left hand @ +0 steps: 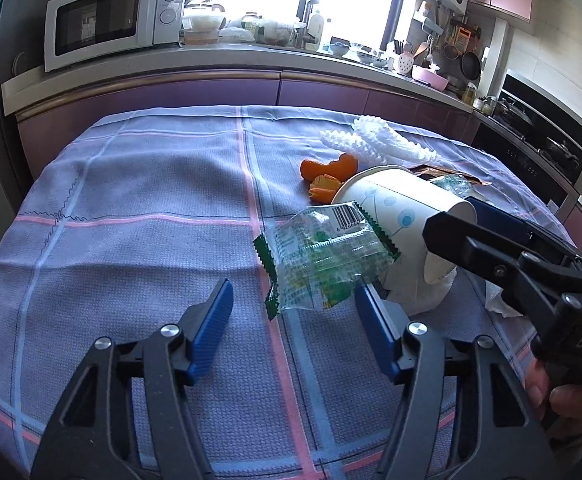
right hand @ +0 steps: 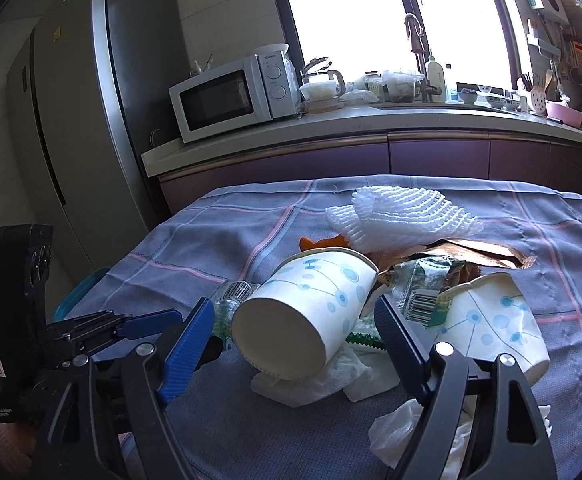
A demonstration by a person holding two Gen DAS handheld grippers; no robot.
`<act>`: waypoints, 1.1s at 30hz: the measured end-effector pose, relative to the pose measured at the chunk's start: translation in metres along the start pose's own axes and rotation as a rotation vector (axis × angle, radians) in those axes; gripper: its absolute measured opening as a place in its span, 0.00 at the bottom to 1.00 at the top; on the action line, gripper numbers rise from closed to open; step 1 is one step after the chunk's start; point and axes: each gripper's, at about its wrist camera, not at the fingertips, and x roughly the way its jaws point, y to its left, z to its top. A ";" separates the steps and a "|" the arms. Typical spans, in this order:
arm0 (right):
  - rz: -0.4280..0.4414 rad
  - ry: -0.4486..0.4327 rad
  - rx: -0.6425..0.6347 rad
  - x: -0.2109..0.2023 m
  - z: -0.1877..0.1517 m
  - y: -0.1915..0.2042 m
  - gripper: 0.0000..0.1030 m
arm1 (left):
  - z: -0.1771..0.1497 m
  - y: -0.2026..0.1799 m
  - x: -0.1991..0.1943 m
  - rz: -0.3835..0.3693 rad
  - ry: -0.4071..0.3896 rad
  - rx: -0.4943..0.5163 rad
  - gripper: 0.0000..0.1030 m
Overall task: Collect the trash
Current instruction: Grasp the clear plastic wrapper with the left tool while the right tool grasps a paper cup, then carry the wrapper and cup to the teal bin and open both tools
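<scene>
On the checked cloth of the surface (left hand: 131, 200), the left tool (left hand: 291, 312) stands open, its blue pads apart, with a clear green wrapper (left hand: 319, 260) just ahead, touching neither pad. Right of it a paper cup (right hand: 307, 312) lies on its side on crumpled tissue (right hand: 331, 376); the right tool (right hand: 295, 332) is open around its base, not pressing. A second cup (right hand: 491, 320) lies further right

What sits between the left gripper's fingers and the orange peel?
In the left wrist view, the green snack wrapper lies between the left gripper and the orange peel, its near edge just beyond the fingertips, against the paper cup.
</scene>
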 end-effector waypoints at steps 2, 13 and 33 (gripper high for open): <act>0.009 0.017 0.010 0.003 0.000 -0.003 0.69 | 0.001 0.000 0.002 -0.018 0.005 0.003 0.42; 0.032 0.031 0.040 0.001 -0.004 -0.010 0.62 | -0.001 0.003 -0.007 -0.039 -0.013 -0.013 0.05; 0.289 -0.005 -0.024 0.002 0.025 0.052 0.61 | -0.012 0.071 -0.108 0.130 -0.162 -0.105 0.04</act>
